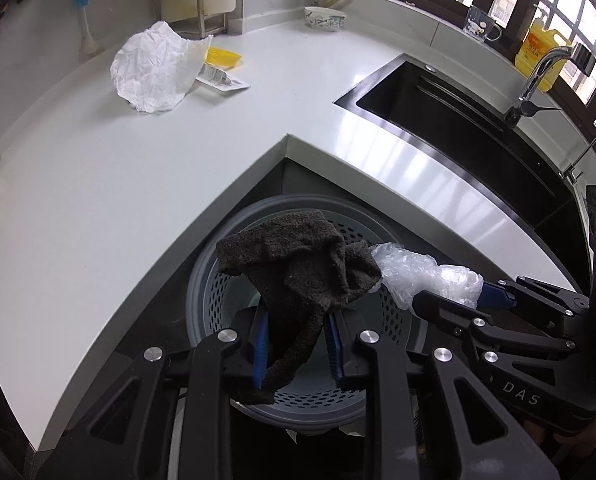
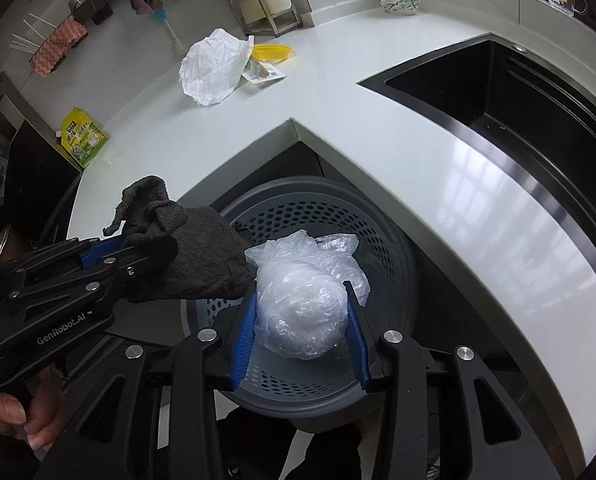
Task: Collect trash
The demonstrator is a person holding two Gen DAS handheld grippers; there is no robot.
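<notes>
- The left tongs (image 1: 298,350) are clenched on a dark grey rag (image 1: 298,268), low in the frame's middle in the left wrist view; the rag's long axis runs from the blue pads (image 1: 260,344) up and away, its bunched end fanning out over the perforated grey bin (image 1: 206,292).
- The right tongs (image 2: 300,340) are grasping a crumpled clear plastic bag (image 2: 302,312), a rounded wad between the blue pads (image 2: 242,340) with loose film trailing up toward the bin's (image 2: 390,240) far wall.
- Both items hang above the bin's mouth, which sits in the inner corner of the white counter (image 1: 118,200); rag and bag are just beside each other, perhaps touching.
- At upper left on the counter lie a crumpled white paper (image 1: 154,68), a yellow tray (image 1: 224,58) and a flat packet (image 1: 222,80).
- A black sink (image 1: 438,120) fills the right side.
</notes>
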